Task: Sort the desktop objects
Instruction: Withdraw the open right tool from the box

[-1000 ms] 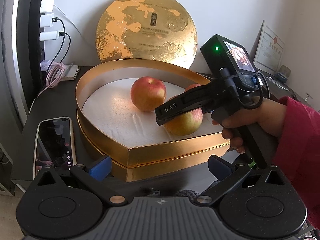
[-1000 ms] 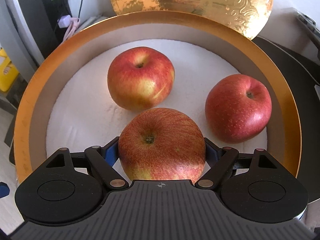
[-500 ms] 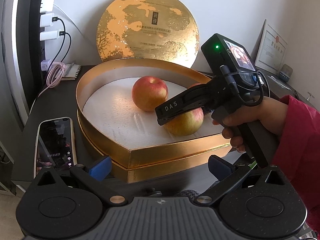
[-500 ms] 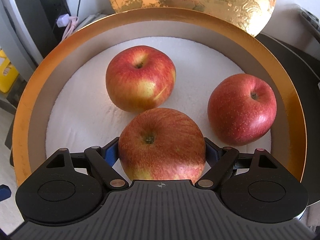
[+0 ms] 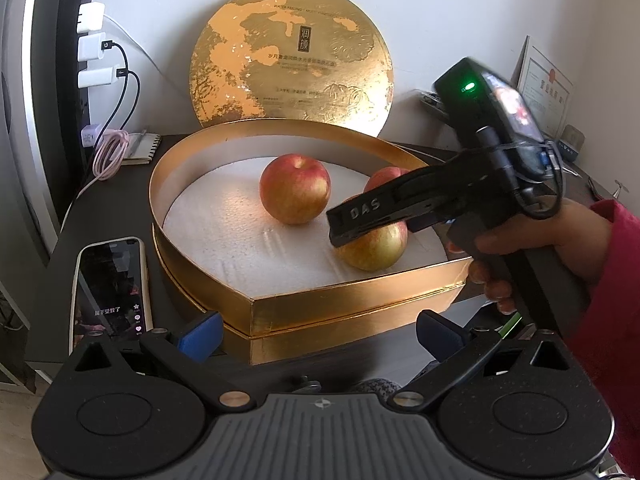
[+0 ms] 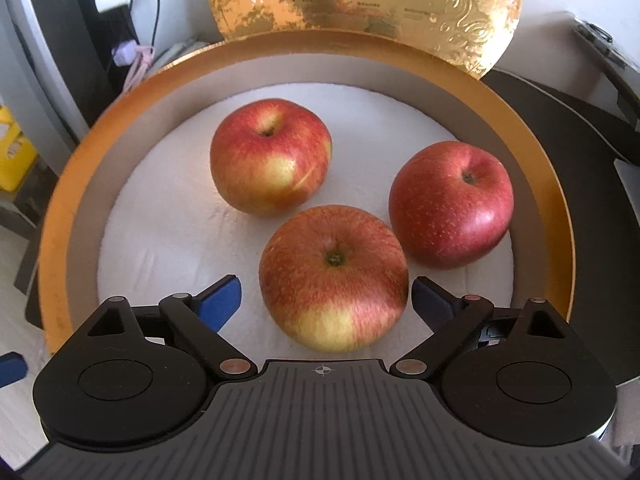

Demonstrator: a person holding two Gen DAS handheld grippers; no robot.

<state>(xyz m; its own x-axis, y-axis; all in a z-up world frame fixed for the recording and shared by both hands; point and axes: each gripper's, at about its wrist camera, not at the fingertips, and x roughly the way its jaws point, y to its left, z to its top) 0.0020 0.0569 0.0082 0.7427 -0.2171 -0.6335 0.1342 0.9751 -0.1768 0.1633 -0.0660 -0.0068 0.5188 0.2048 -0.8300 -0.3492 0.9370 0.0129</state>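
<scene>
Releasing is the step in hand: the right gripper (image 6: 325, 300) is seen with its jaws just opened, both blue pads (image 6: 222, 298) now clear of the near apple (image 6: 334, 278), which sits between them but is no longer squeezed and rests on the white liner (image 6: 172, 236) of the gold box (image 6: 60, 216). Placement of this apple is judged done. In the right wrist view two more apples are laid in the box: the far apple (image 6: 272, 160) at 11 o'clock from the near one, just beside it, and the red apple (image 6: 452, 204) at 2 o'clock, close enough that touching cannot be ruled out. The left gripper (image 5: 320, 330) is held outside the box at its near corner, fingers spread wide with nothing between them, idle. Next, a straight pull back and up along the finger line is called for, so the pads are not dragged across the apple and it is not rolled into its neighbours. Edges to be minded: the raised gold rim (image 5: 360, 292) under the right hand (image 5: 536, 248), and the round gold lid (image 5: 292, 56) leaned on the wall at 12 o'clock. Open room is seen on the liner at 9 o'clock. A phone (image 5: 110, 288) lies on the dark desk (image 5: 68, 248) at 9 o'clock of the box, near its wall, with cables (image 5: 110, 152) at 10 o'clock; whether more is left to sort cannot be told.
</scene>
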